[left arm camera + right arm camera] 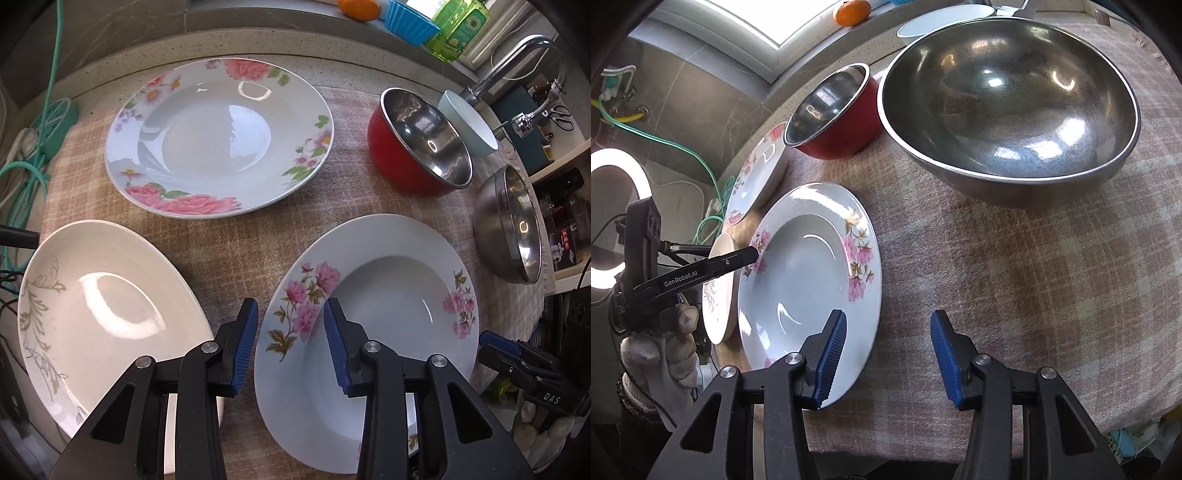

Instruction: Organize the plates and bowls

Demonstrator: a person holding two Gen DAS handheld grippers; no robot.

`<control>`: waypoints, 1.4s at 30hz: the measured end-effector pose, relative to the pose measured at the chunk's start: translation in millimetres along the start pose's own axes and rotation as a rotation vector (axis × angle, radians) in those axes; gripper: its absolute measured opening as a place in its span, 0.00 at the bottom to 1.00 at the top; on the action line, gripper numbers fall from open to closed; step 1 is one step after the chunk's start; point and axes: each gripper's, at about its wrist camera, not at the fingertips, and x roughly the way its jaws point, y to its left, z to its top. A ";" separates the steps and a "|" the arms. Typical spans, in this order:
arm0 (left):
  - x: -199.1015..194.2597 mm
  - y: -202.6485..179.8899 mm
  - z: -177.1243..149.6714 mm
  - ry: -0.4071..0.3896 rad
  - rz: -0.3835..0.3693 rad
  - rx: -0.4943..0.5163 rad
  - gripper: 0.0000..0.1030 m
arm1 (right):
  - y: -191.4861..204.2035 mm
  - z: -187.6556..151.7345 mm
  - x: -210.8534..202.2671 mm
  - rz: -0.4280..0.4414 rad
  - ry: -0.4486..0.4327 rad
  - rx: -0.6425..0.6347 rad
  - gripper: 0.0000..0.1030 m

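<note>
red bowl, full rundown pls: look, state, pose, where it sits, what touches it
The red bowl is small and round, glossy red outside with a shiny bare-metal lining and rim, so likely enamelled or painted steel. It stands upright and looks empty on the checked cloth, at the far side. The large steel bowl is close beside it, a pale blue bowl behind; contact with either cannot be told. Neither gripper is near it.

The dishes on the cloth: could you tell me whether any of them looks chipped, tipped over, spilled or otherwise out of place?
Nothing stands out. The three plates lie flat and apart on the checked cloth, and the red bowl, steel bowl and pale bowl stand upright and empty. No chips or spills show.
</note>
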 end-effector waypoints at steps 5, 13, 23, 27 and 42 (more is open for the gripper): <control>1.1 0.9 1.4 0.013 -0.001 0.016 0.33 | -5.3 -1.9 1.3 0.016 0.010 0.027 0.40; 5.0 1.8 3.1 0.038 -0.004 0.023 0.33 | -5.2 -2.2 6.3 0.039 0.027 0.030 0.34; 6.0 -1.0 5.1 0.039 -0.008 0.033 0.33 | 0.3 -1.5 16.8 0.073 0.050 0.037 0.23; 5.4 -0.6 4.9 0.043 -0.011 0.035 0.32 | 4.1 -1.5 17.5 0.087 0.053 0.029 0.16; 1.8 -2.2 -8.7 0.048 -0.033 0.011 0.32 | 1.8 3.9 13.8 0.058 0.054 0.028 0.16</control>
